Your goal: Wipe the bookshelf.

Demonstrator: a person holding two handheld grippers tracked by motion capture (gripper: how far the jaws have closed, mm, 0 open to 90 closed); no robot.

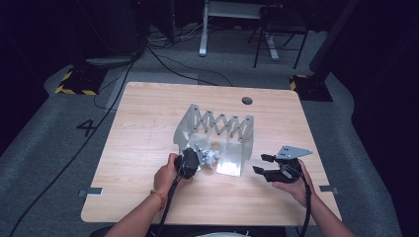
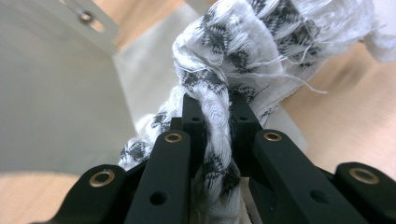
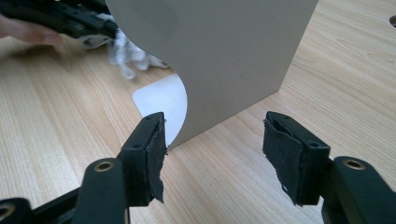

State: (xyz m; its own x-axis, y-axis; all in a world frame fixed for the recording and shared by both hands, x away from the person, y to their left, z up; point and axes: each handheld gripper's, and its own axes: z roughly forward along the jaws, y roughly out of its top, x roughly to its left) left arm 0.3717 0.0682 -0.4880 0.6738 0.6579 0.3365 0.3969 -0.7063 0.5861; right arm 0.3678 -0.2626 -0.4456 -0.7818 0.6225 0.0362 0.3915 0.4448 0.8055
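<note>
Clamped jaws of our left gripper (image 2: 215, 121) are pinching a black-and-white woven cloth (image 2: 243, 51), which is lying bunched on the wooden table (image 1: 148, 143) at the open front of the grey expanding metal rack (image 1: 217, 126). We are holding our right gripper (image 3: 214, 154) with its jaws wide apart and gripping nothing, just beside the rack's flat side panel (image 3: 224, 56), its pads hovering over bare table

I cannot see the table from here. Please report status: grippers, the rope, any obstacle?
Left gripper shut on black-and-white rope. Right gripper open, holding nothing, facing grey metal rack. Rope lies at the rack's open side; rack panels stand close around it.
</note>
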